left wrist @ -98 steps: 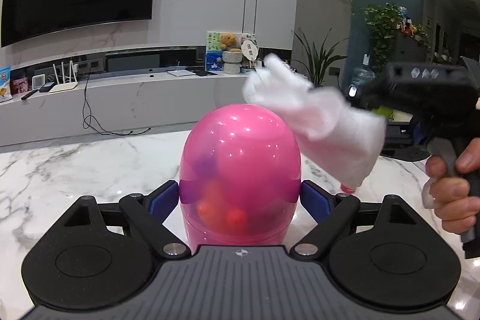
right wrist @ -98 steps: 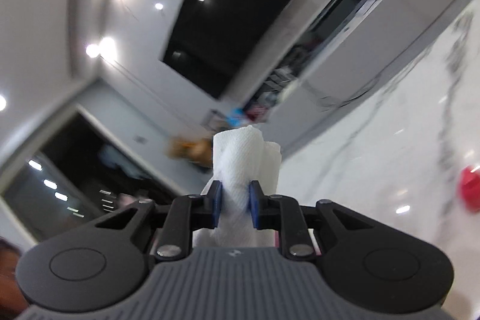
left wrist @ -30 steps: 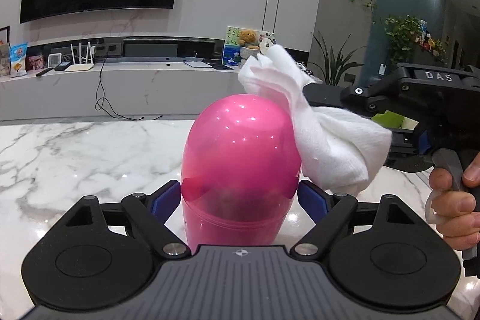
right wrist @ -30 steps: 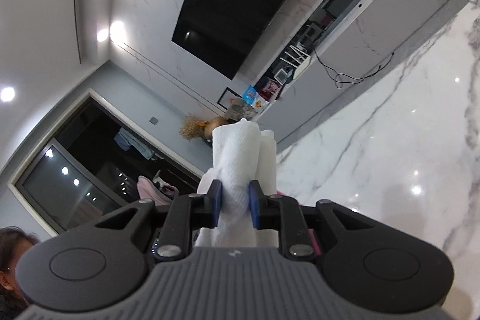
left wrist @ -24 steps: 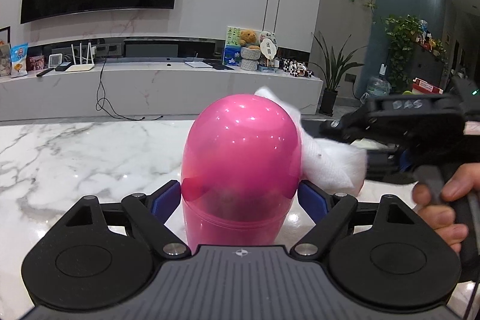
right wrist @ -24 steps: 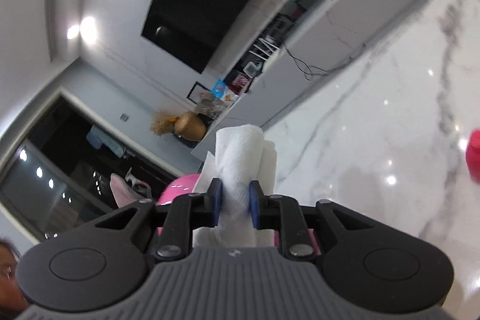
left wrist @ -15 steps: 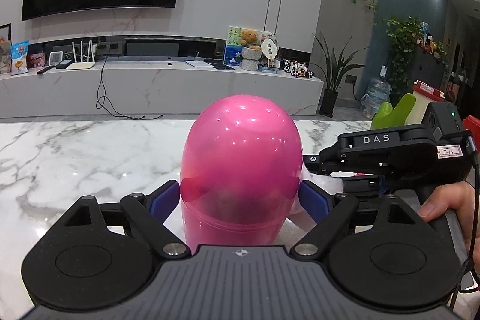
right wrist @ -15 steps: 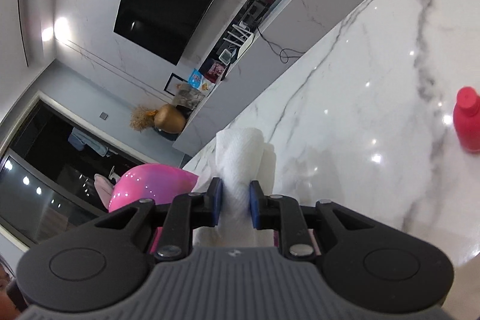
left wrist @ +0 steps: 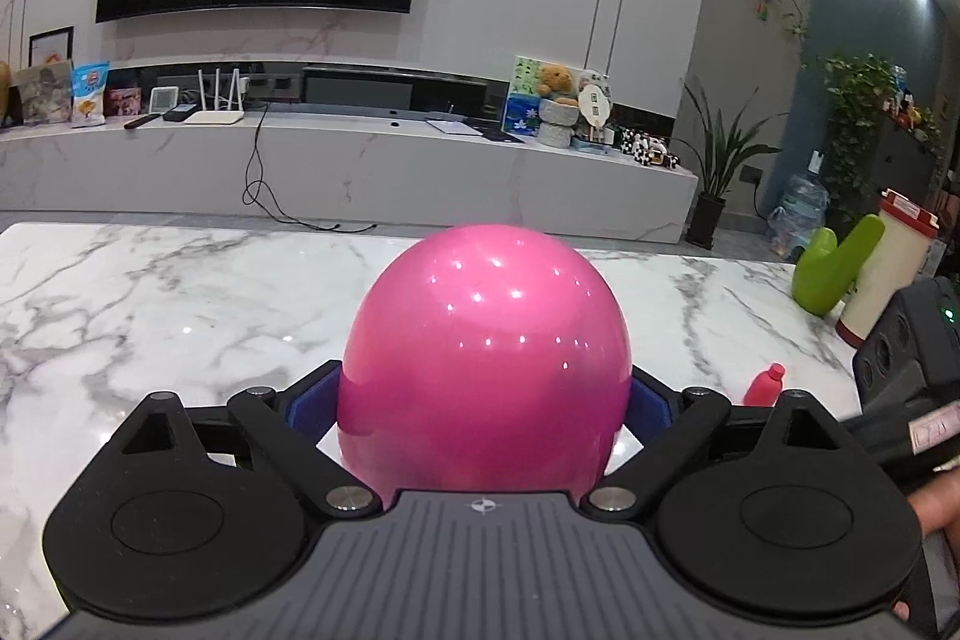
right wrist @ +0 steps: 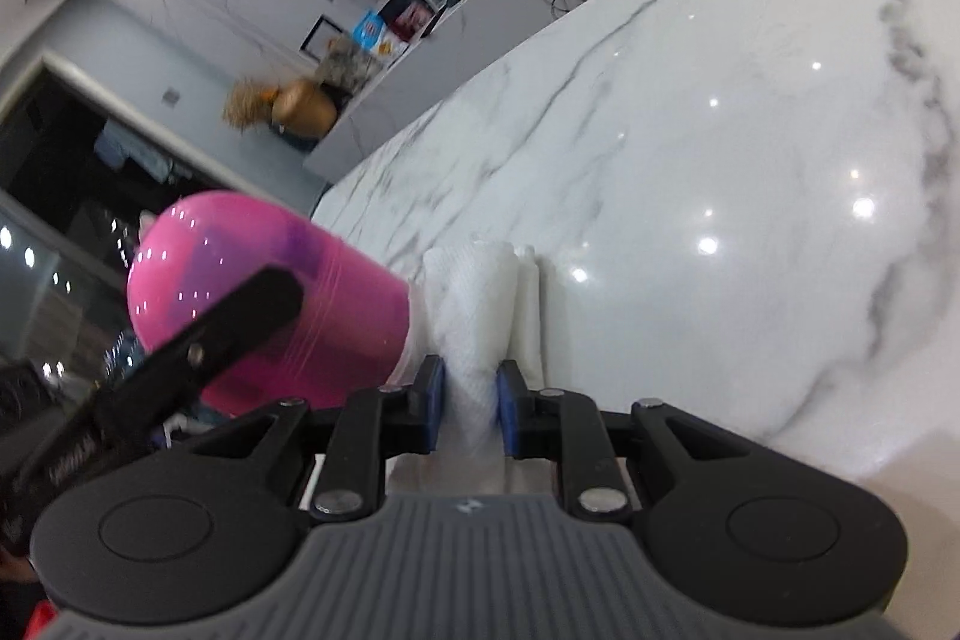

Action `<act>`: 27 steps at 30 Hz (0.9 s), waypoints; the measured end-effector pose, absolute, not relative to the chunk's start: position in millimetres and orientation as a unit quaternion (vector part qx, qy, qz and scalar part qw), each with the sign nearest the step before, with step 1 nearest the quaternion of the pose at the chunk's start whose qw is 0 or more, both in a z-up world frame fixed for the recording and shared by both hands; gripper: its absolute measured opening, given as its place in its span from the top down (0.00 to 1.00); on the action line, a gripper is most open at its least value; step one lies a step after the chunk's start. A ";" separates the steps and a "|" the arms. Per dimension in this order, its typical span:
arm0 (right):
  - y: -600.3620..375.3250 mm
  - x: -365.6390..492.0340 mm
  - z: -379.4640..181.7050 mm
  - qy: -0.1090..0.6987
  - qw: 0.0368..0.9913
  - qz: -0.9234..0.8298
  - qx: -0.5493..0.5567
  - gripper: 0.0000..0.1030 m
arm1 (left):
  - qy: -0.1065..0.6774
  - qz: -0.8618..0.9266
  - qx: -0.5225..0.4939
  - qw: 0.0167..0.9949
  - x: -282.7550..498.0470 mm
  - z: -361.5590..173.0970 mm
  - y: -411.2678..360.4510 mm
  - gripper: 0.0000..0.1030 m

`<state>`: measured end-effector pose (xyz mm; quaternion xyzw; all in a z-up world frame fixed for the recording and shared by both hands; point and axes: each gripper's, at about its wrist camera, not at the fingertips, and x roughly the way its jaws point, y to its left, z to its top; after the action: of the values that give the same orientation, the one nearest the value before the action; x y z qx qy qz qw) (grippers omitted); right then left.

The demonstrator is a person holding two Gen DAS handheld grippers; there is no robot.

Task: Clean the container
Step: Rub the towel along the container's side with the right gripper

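The pink egg-shaped container (left wrist: pixel 485 358) stands dome-up on the white marble counter (left wrist: pixel 150 292), between the blue pads of the left gripper (left wrist: pixel 480 409). That gripper's jaws have just been opening, and its pads now sit beside the container's sides with a thin gap rather than pressing on it, so the container looks set down and let go. The right gripper (right wrist: pixel 471 400) is clamped on a folded white paper towel (right wrist: pixel 480 304), whose free end lies low at the counter, just beside the container's base. I judge the wiping of the dome to be over and the step in hand to be the release and putting-down. Next, the left gripper needs to back straight off without nudging the container, which could tip or roll on the glossy stone, and the right one needs to lay the towel down clear of the small red bottle (left wrist: pixel 765 385) further off.
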<state>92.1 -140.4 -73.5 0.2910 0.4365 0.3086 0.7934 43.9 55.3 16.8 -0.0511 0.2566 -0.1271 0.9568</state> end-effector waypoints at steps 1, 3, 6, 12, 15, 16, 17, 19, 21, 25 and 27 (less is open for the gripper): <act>-140.0 92.8 -73.1 0.437 0.794 0.308 0.291 0.79 | 0.256 -0.128 -0.050 0.957 43.8 16.9 55.3 0.10; -139.5 94.1 -72.4 0.438 0.794 0.306 0.291 0.79 | 0.256 -0.132 -0.041 0.957 43.7 16.7 53.4 0.10; -149.9 92.6 -72.9 0.432 0.797 0.294 0.303 0.79 | 0.255 -0.150 -0.032 0.955 43.5 16.1 48.6 0.10; -175.3 96.3 -65.6 0.399 0.791 0.286 0.366 0.79 | 0.257 -0.176 -0.014 0.950 44.7 12.4 35.3 0.11; -188.3 92.1 -53.7 0.371 0.803 0.281 0.373 0.79 | 0.263 -0.158 -0.010 0.952 40.9 14.1 33.0 0.08; -194.4 89.2 -49.8 0.359 0.804 0.284 0.380 0.79 | 0.267 -0.151 -0.008 0.952 38.6 15.2 32.9 0.06; -198.3 86.8 -46.3 0.346 0.803 0.292 0.389 0.79 | 0.272 -0.143 -0.007 0.952 36.4 16.1 33.0 0.05; -200.3 82.6 -39.1 0.316 0.797 0.319 0.404 0.79 | 0.288 -0.131 -0.007 0.949 32.7 17.5 32.9 0.03; -199.1 78.3 -33.1 0.290 0.791 0.346 0.414 0.79 | 0.297 -0.121 -0.007 0.947 27.1 17.4 33.2 0.03; -188.9 72.9 -27.1 0.261 0.775 0.397 0.418 0.79 | 0.293 -0.111 0.001 0.950 16.3 18.4 34.6 0.06; -181.8 70.4 -24.2 0.264 0.776 0.409 0.402 0.79 | 0.282 -0.122 0.002 0.951 14.3 21.1 34.6 0.13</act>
<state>70.4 -181.8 -24.2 0.4017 0.2638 0.4087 0.7759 14.3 34.6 21.1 0.0019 0.2824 -0.1220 0.9515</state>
